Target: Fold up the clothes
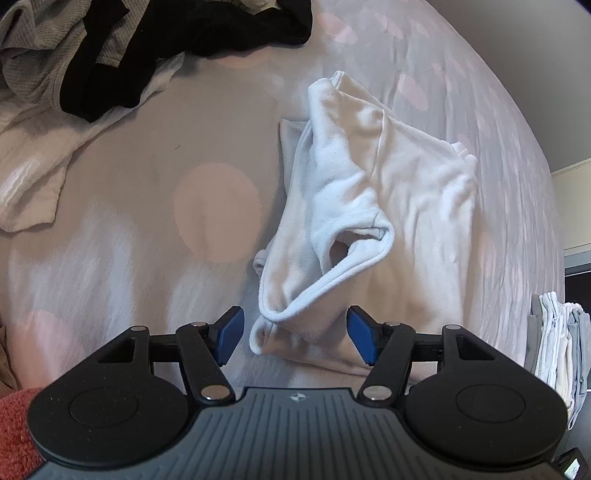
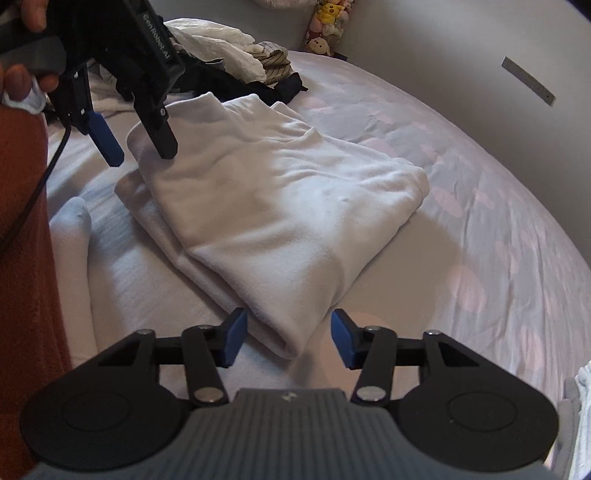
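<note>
A white garment [image 1: 373, 206] lies folded in a rough bundle on the bed; in the right wrist view it [image 2: 273, 206] shows as a thick folded stack. My left gripper [image 1: 295, 338] is open and empty, its blue pads either side of the garment's near corner. It also shows in the right wrist view [image 2: 142, 142], hovering over the garment's far left edge. My right gripper [image 2: 286, 338] is open and empty, with the garment's near folded corner between its pads.
A pile of unfolded clothes, grey, black and white [image 1: 92, 62], lies at the bed's far side [image 2: 236, 62]. A stack of folded clothes [image 1: 557, 343] sits at the right. The bedsheet [image 2: 480, 206] is pale with pink dots. Plush toys [image 2: 328, 26] sit by the wall.
</note>
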### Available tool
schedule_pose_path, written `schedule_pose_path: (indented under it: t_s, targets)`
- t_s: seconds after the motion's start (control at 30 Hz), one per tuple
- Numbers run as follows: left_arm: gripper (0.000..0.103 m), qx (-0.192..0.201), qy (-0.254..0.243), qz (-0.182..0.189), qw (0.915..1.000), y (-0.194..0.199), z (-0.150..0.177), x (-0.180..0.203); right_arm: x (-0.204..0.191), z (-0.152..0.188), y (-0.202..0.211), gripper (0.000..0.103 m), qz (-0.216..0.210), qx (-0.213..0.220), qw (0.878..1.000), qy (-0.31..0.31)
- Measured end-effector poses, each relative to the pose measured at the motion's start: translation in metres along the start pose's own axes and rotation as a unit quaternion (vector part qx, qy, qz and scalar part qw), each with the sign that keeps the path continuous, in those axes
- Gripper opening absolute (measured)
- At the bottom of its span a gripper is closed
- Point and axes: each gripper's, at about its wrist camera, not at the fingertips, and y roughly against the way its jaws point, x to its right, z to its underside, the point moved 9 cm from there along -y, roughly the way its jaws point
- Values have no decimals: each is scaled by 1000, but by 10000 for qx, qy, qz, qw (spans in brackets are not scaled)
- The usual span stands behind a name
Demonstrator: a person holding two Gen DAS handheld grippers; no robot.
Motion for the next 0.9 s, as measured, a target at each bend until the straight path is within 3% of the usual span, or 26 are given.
schedule_pose_path:
  t_s: [0.1, 0.13, 0.17, 0.27, 0.43, 0.57, 0.67, 0.9]
  targets:
    - [57, 52, 185, 71, 9998, 0, -3, -3, -5, -2, -2, 32, 188, 78, 9994, 289]
    - [51, 95, 201, 63, 9997, 0, -3, -3, -5, -3, -1, 25, 211, 129, 9992, 310]
    - [42, 147, 176, 54, 9997, 1, -4, -2, -4, -4, 0, 22, 224, 171, 9992, 285]
    - [29, 308, -34, -32, 9995, 5, -4, 5, 2, -6, 3, 13, 170, 235, 9995, 84]
    - [11, 690, -203, 141, 9973, 23, -8, 16, 25, -15, 22, 10, 192, 515, 9976, -418]
    - [8, 838, -348, 341, 9953, 37, -6, 30, 42, -19, 35, 9, 234, 628, 9944, -818]
    - [8, 671, -588, 235, 9957, 36, 1, 35, 48, -13, 36, 7, 229, 458, 9939, -981]
    - [8, -190, -1001, -645, 9927, -5, 4, 23, 35, 7, 9, 6, -141, -189, 9954, -931]
